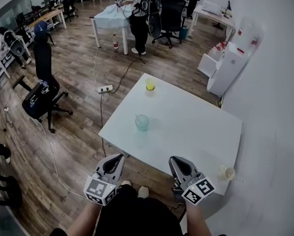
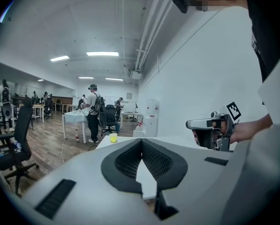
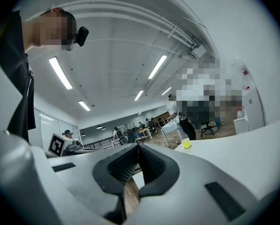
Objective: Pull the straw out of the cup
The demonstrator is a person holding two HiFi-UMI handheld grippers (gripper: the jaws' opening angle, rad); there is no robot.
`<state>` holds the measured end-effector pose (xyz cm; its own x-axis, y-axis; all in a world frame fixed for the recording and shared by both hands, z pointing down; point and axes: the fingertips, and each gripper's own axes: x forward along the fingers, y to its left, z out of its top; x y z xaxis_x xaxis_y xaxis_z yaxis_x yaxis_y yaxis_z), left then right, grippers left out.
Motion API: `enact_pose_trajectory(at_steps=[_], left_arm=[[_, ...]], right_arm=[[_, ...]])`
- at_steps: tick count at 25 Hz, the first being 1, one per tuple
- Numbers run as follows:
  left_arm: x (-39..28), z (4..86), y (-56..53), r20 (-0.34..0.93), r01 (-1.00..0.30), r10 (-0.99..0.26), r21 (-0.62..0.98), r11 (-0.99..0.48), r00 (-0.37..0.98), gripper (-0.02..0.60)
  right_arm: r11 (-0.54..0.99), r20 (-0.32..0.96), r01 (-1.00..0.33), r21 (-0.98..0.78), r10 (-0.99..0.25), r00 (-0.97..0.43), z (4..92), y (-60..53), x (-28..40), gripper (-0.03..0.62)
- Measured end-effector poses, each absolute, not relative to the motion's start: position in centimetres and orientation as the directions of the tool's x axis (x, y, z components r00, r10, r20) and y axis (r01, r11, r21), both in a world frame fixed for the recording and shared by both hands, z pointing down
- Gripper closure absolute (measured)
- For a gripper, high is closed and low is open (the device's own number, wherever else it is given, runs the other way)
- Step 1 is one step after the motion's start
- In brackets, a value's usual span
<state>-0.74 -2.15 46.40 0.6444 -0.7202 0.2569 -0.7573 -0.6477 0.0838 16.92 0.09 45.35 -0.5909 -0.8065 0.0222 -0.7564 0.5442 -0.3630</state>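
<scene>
Left gripper (image 1: 120,157), right gripper (image 1: 173,160), ribbed jaws clenched empty, translucent cup (image 1: 228,173), thin straw (image 1: 238,179)

head view: high, steeply down on table (image 1: 186,127) | both gripper views: low, level across it | shared: yellow cup (image 1: 150,84)

Black office chair (image 1: 41,90) way out front-left of the left gripper (image 1: 119,157), power strip (image 1: 105,88) on the floor further ahead, white water dispenser (image 1: 230,63) far front-right of the right gripper (image 1: 173,160).
</scene>
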Motion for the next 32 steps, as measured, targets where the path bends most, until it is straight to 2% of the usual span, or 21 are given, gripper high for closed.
enact_pose_trajectory(at_steps=[23, 32], left_arm=[[-0.5, 48.1, -10.9, 0.278, -0.695, -0.648, 0.123, -0.708, 0.709, 0.568], [-0.2, 49.8, -16.6, 0.295, -0.625, -0.57, 0.14, -0.768, 0.767, 0.568]], right_arm=[[0.505, 0.067, -0.787, -0.353, -0.826, -0.56, 45.9, -6.5, 14.9, 0.572], [0.451, 0.105, -0.824, -0.342, -0.853, -0.511, 46.8, -11.0, 13.1, 0.572]])
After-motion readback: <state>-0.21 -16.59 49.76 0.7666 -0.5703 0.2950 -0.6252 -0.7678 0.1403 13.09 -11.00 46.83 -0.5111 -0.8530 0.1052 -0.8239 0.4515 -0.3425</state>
